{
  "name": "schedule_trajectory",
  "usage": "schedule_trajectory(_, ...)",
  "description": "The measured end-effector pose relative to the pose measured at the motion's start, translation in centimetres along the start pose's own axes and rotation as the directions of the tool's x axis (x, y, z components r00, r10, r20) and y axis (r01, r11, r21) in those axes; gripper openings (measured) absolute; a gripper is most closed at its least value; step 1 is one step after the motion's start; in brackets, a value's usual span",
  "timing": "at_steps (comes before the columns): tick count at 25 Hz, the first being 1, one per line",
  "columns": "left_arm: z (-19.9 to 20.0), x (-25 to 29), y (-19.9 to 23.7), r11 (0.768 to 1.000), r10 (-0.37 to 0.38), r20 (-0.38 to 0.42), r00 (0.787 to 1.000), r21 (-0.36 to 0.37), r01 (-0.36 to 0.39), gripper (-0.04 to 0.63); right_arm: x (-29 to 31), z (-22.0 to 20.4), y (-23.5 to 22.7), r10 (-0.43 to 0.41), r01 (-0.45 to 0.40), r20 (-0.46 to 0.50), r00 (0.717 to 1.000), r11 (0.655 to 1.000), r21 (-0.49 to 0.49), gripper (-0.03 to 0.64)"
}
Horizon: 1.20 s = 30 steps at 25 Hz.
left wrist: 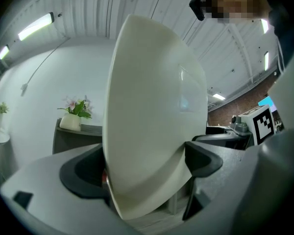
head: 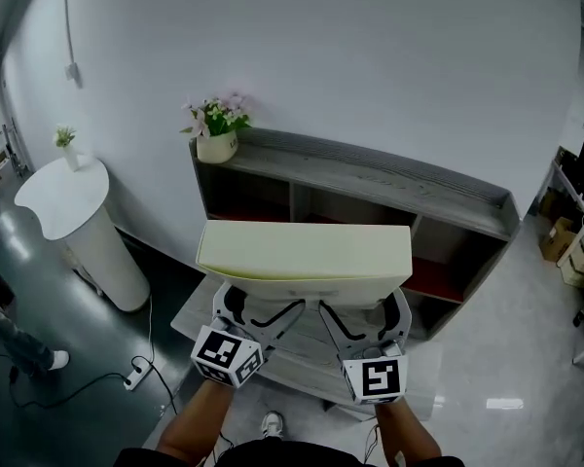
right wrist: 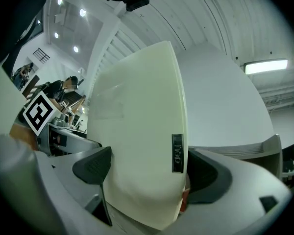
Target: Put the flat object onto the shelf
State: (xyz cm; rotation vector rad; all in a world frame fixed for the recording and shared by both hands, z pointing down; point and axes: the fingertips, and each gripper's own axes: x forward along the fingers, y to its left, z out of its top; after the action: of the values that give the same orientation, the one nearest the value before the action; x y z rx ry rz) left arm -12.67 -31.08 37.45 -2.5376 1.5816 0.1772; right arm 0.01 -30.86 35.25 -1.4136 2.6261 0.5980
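Observation:
A flat cream-white slab (head: 305, 249) hangs level in front of the grey wooden shelf unit (head: 370, 178). My left gripper (head: 263, 305) is shut on its near left edge and my right gripper (head: 355, 309) is shut on its near right edge. In the left gripper view the flat slab (left wrist: 152, 116) fills the middle, clamped between the dark pads (left wrist: 201, 158). The right gripper view shows the flat slab (right wrist: 142, 146), with a small dark label on its edge, pinched between that gripper's pads (right wrist: 93, 165).
A white pot of pink flowers (head: 217, 130) stands on the shelf's top at its left end. A round white pedestal table (head: 78, 217) with a small plant stands to the left. A power strip and cable (head: 136, 377) lie on the floor. Shelf compartments with red floors (head: 433, 280) sit below.

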Motion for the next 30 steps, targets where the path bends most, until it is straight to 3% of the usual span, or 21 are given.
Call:
schedule_trajectory(14,2.6,4.5,5.3,0.994,-0.11,0.087,0.99,-0.005,0.111,0.509,5.9,2.3,-0.5,-0.11,0.112,0.033,0.993,0.99,-0.085,0.466)
schedule_trajectory(23,8.7,7.8,5.1,0.977,-0.212,0.192,0.958,0.044,0.207,0.509,6.7,8.4,-3.3,-0.189,0.21,0.148,0.971,0.967,-0.144,0.466)
schedule_trajectory(30,13.7,12.3,3.3,0.963,-0.266,0.24,0.934,0.108,0.246,0.509,7.5,11.7,-8.4,-0.237,0.276,0.221,0.946,0.947,-0.164,0.466)
